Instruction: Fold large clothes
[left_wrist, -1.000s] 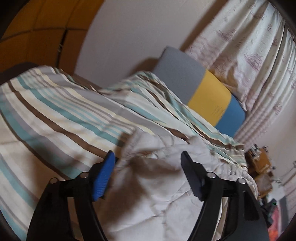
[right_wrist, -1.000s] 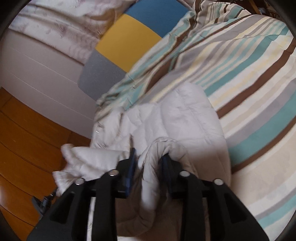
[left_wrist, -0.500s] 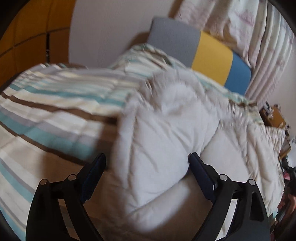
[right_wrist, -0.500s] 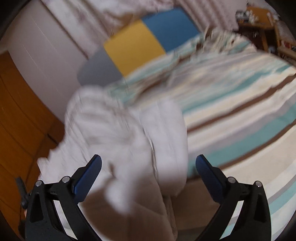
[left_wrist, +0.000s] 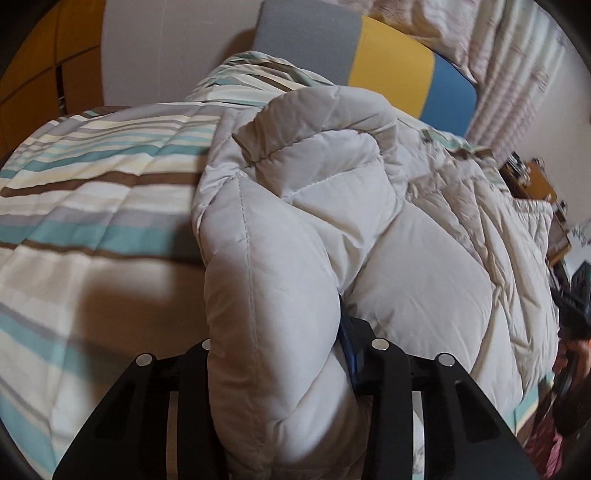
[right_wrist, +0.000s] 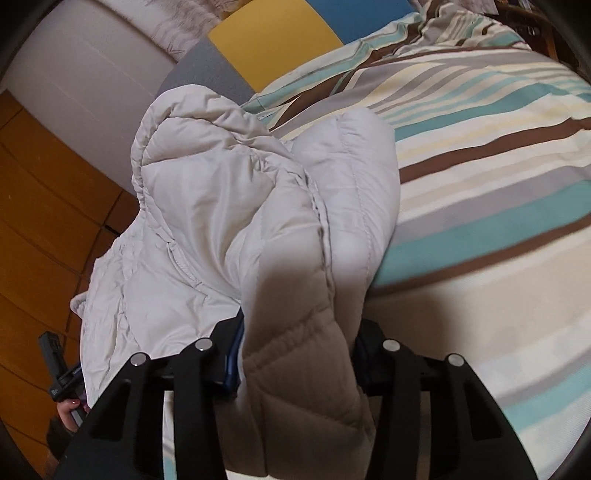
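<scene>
Puffy white jacket (left_wrist: 332, 206) on striped bedspread (left_wrist: 92, 192), one thick fold clamped in left hand-held gripper (left_wrist: 277, 347), another in right hand-held gripper (right_wrist: 295, 343), jaws just closed.

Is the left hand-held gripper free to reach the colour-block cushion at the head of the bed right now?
Probably not: the left hand-held gripper has just closed on the puffy jacket, whose bulk lies between it and the cushion.
</scene>
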